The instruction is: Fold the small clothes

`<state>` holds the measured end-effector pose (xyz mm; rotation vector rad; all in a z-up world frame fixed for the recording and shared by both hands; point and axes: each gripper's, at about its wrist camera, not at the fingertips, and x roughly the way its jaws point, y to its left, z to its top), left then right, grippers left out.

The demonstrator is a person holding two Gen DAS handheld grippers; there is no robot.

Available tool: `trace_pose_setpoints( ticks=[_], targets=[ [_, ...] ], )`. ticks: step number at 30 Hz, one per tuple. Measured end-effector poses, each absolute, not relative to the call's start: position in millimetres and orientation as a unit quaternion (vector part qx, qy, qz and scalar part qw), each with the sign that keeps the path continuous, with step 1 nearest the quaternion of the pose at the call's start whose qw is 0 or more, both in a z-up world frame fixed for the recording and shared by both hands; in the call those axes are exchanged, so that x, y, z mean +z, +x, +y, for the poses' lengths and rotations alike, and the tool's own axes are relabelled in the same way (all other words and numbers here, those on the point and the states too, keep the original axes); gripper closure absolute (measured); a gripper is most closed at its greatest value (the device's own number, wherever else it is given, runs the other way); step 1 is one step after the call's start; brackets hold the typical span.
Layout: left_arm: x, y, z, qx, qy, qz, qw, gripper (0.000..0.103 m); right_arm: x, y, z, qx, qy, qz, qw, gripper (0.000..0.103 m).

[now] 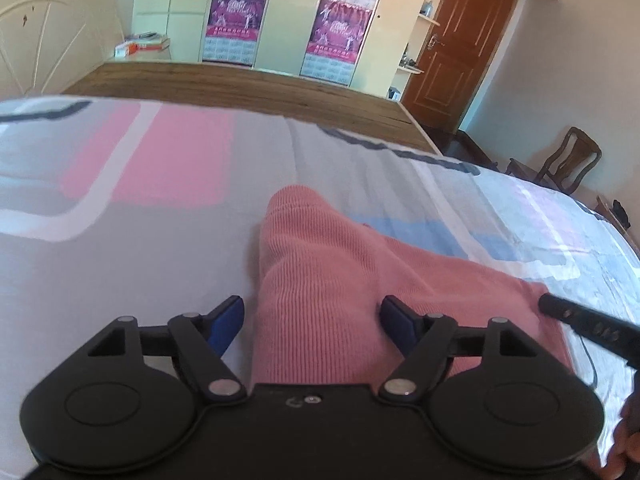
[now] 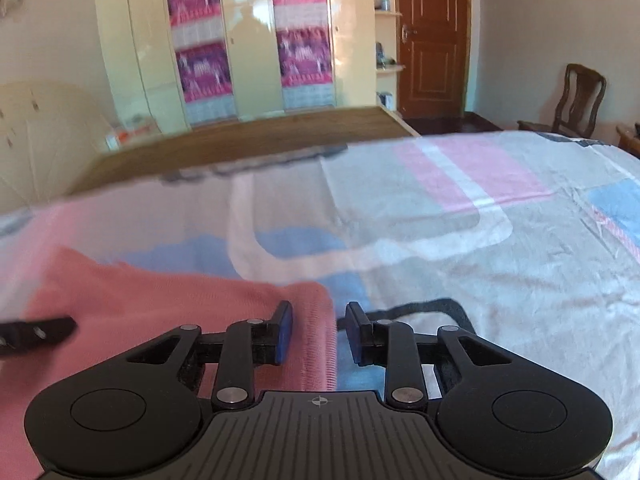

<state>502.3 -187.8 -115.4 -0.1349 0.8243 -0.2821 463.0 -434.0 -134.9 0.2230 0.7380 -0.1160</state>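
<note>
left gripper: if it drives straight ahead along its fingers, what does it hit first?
The pink knit garment. The left gripper is open, with a raised fold of that fabric already lying between its fingers, so it probably meets the ridge almost at once. Beyond it lies only the patterned bedsheet. Depth is hard to judge.

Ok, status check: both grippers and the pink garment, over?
Left gripper open, jaws straddling a raised fold of the pink knit garment. Right gripper open over its ribbed edge. Garment on the bedsheet, not gripped. Nothing in the way.

No legible text on anything.
</note>
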Motion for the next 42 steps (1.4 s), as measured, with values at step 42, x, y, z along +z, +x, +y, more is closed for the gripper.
trace_pose_setpoints(
  ticks=[42],
  targets=[
    [-110.7,381.3,-174.7,-0.154,-0.031,0.443,0.883,0.02,-114.8,329.6,-387.4,0.02,0.077,0.397,0.914,0.077]
  ],
)
